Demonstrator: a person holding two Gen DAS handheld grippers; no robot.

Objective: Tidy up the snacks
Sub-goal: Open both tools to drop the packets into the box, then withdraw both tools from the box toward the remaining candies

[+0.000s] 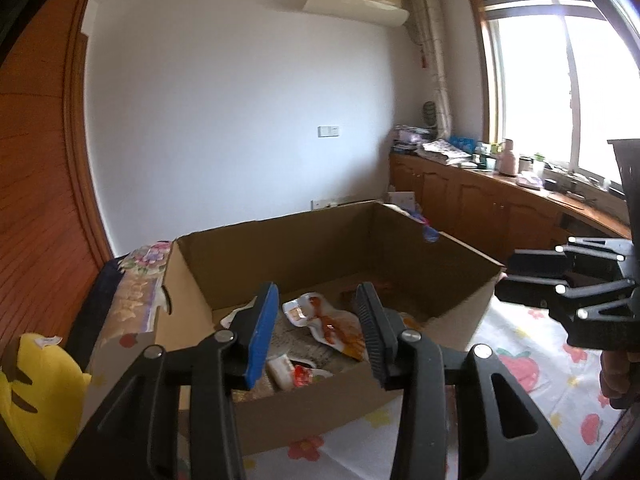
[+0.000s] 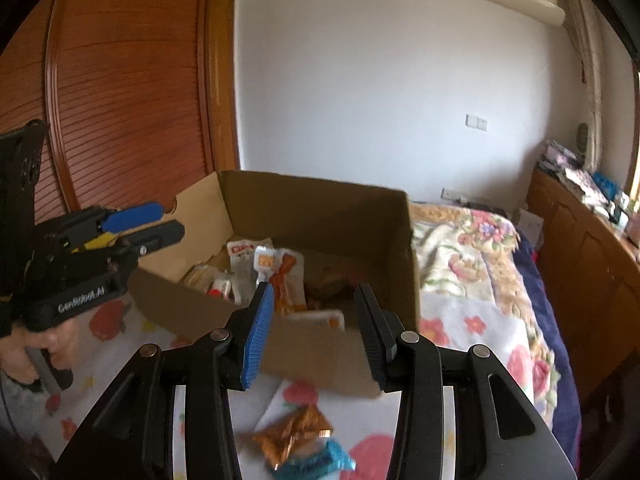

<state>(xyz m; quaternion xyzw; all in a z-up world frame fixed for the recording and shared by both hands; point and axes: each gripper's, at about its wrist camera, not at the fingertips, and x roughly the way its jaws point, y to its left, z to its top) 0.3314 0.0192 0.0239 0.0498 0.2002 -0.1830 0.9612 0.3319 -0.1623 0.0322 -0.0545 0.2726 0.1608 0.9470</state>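
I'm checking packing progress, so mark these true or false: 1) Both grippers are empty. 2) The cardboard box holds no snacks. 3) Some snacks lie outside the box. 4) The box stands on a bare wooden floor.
1) True: the left gripper and right gripper hold nothing.
2) False: the cardboard box already holds several snack packets.
3) True: an orange wrapper and a blue wrapper lie outside.
4) False: it stands on a floral sheet.

Box [image 2: 304, 216]: frame centre, on bed [image 2: 472, 320].
Snacks [image 2: 276, 272]: inside box.
Wrappers [image 2: 296, 436]: lower centre, before box.
Cabinets [image 2: 592, 264]: right edge.
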